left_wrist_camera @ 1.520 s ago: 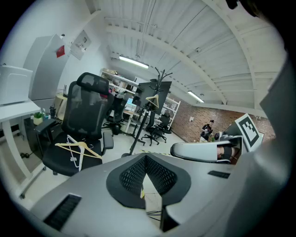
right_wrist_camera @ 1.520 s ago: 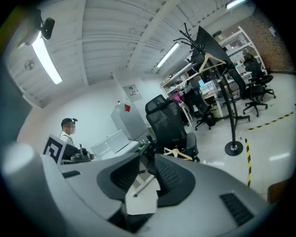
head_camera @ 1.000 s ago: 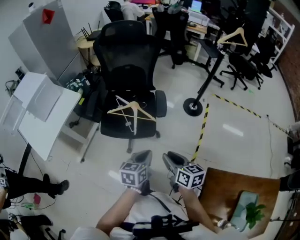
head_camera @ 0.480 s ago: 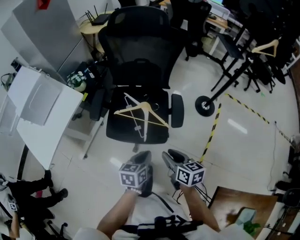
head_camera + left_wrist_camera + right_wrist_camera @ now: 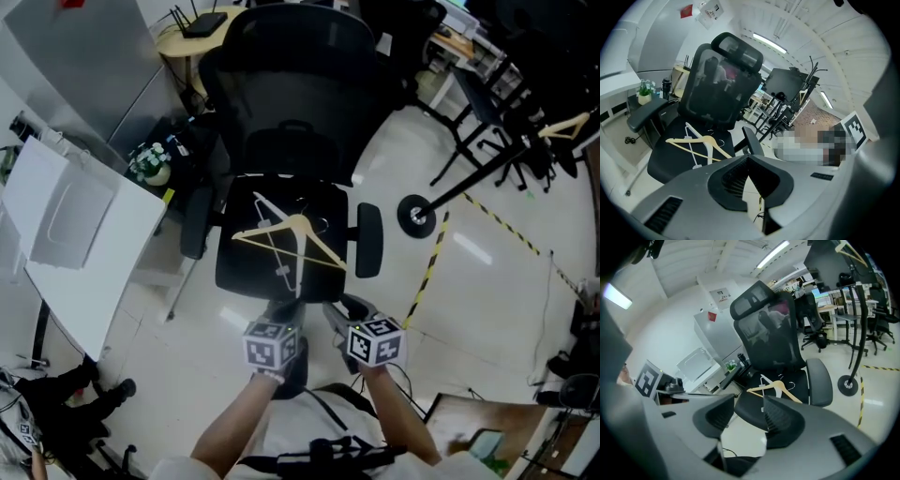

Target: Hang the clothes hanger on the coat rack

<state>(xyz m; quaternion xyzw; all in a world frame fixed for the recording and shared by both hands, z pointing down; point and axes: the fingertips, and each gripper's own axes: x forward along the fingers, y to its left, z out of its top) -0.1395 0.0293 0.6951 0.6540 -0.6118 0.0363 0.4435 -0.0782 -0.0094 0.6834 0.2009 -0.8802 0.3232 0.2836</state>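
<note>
A wooden clothes hanger (image 5: 292,236) lies on the seat of a black office chair (image 5: 281,141), crossed over a white hanger (image 5: 274,234). Both also show in the left gripper view, the wooden hanger (image 5: 701,144) on the seat, and in the right gripper view, the wooden hanger (image 5: 776,389) too. My left gripper (image 5: 284,309) hovers just short of the seat's front edge, its jaws (image 5: 748,157) meeting at the tips, empty. My right gripper (image 5: 340,311) is beside it, jaws (image 5: 748,402) opening with nothing between them. The black coat rack (image 5: 418,214) stands right of the chair and bears another wooden hanger (image 5: 572,125).
A white folding table (image 5: 80,234) and a grey cabinet (image 5: 84,56) stand left of the chair, with bottles (image 5: 150,164) between. Yellow-black floor tape (image 5: 427,272) runs right of the chair. More office chairs and desks crowd the back right. A person's shoes (image 5: 98,394) are lower left.
Both grippers have moved forward and down toward the chair. The seat with the hangers now lies right in front of their tips. The right jaws stand wider apart.
</note>
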